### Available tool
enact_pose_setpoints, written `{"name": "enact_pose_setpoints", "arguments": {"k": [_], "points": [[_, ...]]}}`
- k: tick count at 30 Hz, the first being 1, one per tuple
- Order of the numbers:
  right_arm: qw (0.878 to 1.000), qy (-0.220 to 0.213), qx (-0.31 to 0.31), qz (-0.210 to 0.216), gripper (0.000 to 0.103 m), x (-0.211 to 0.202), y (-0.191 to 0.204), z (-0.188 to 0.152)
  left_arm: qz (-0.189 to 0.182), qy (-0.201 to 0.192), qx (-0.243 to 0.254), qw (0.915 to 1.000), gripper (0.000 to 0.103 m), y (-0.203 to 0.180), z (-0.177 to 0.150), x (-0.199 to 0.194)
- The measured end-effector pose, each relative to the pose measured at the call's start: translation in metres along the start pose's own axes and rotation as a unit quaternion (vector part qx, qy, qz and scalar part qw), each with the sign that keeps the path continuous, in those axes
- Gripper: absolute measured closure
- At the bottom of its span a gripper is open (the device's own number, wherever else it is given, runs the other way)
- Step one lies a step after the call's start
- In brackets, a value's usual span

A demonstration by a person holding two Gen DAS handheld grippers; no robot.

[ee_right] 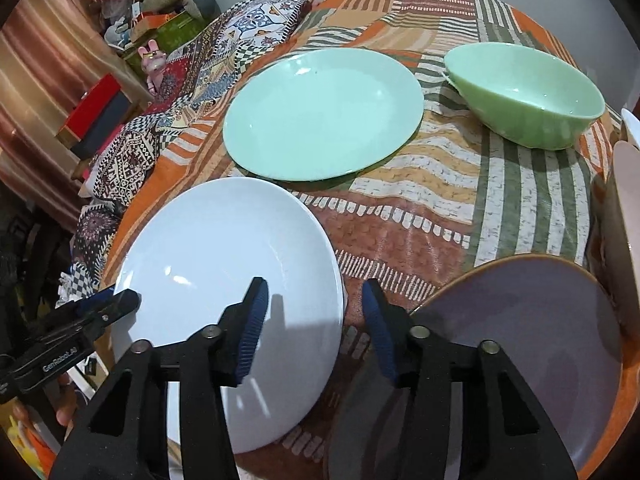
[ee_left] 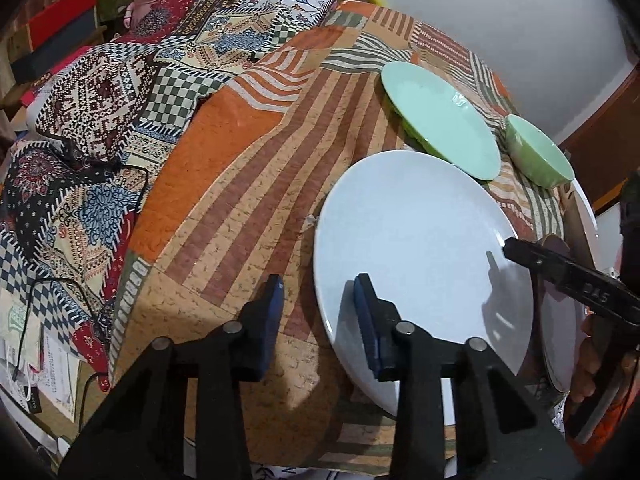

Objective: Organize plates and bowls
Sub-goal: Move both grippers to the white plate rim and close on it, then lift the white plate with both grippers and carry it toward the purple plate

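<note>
Nearest, the left gripper [ee_left: 318,300] and right gripper [ee_right: 314,312] straddle opposite rims of the round glossy white plate [ee_right: 224,280], jaws parted, pads not pressing. A mauve brown-rimmed plate [ee_right: 540,340] sits just right. Farther: a mint-green plate [ee_right: 320,112], then a green bowl [ee_right: 524,92] at far right, on the striped patchwork cloth [ee_right: 460,200].

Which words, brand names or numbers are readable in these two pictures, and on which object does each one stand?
"GenRobot.AI": white print on the black left gripper, seen by the right wrist camera.
"DAS": raised letters on the black right gripper, seen by the left wrist camera.
Printed white papers beside the patterned bedspread: too small to read.
Plates and bowl: no text.
</note>
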State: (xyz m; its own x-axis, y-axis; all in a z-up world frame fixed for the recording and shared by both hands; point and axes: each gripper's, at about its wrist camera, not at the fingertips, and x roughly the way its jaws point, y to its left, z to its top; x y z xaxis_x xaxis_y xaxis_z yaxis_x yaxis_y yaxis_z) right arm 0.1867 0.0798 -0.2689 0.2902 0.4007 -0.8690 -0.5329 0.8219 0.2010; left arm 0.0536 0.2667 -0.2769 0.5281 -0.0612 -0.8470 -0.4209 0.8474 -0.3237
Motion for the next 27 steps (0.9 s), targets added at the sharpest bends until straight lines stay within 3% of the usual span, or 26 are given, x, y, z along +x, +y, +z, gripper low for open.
{"name": "enact_pose_setpoints", "arguments": {"k": [9,27], "points": [[1.0,0.016,-0.005,0.002,0.078,0.008,0.001,-0.001,-0.023,0.003,0.001,0.9997,0.079,0.0,0.001,0.003],[1.0,-0.008,-0.016,0.001,0.078,-0.012,0.014,-0.005,-0.001,-0.006,-0.001,1.0,0.08,-0.008,-0.005,-0.017]]}}
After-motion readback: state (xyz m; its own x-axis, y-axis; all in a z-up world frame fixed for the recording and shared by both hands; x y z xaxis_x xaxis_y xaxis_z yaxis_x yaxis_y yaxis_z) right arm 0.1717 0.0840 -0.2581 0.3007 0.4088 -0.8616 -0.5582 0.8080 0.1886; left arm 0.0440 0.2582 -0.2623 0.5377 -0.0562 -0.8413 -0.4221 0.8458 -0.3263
